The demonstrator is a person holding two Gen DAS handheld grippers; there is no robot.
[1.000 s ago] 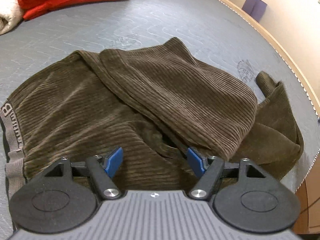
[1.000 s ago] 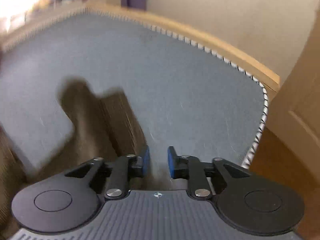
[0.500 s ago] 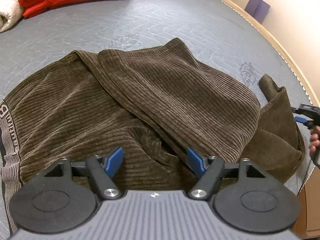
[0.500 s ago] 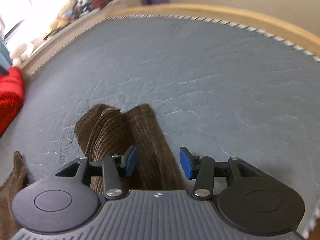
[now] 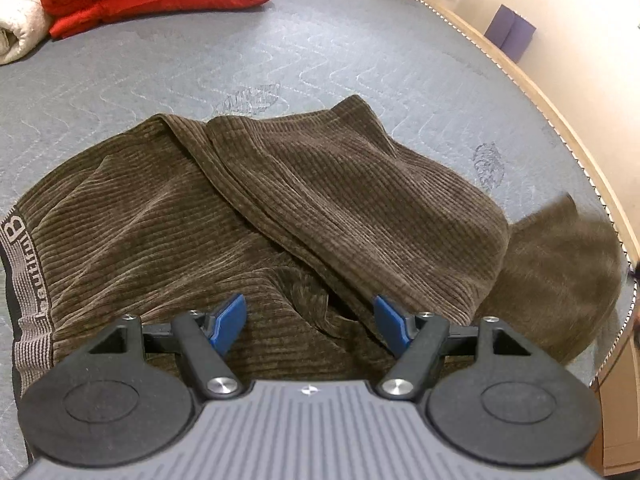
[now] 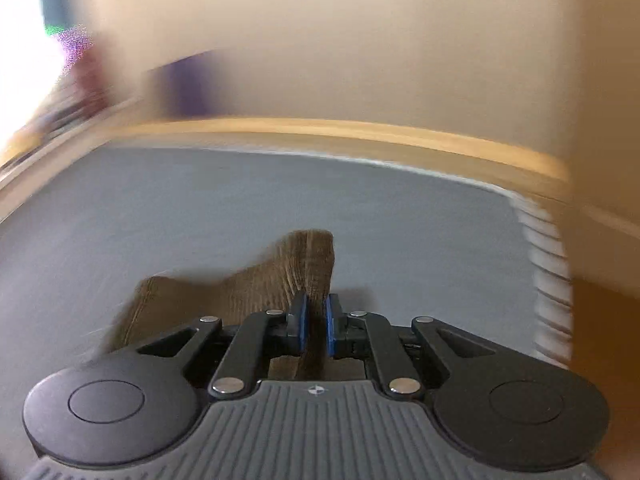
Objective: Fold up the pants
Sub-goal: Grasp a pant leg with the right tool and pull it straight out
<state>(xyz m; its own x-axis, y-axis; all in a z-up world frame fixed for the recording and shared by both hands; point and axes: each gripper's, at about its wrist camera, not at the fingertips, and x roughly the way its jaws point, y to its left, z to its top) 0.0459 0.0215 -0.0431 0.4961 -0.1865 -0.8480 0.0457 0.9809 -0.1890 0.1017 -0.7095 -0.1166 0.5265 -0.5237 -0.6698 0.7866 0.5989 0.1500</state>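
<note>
Left tongs (image 5: 310, 326) and right tongs (image 6: 315, 324): black linkage arms, blue pads, silver screws, ribbed grey housing, round black discs

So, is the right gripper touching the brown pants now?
Touching. In the right wrist view, the right gripper has just closed its jaws on a fold of the pants, with cloth pinched between both blue pads.

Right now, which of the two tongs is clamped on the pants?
The right tongs: their blue pads have just closed and pinch a fold of the brown pants. The left tongs hover open above the pants, gripping nothing.
</note>
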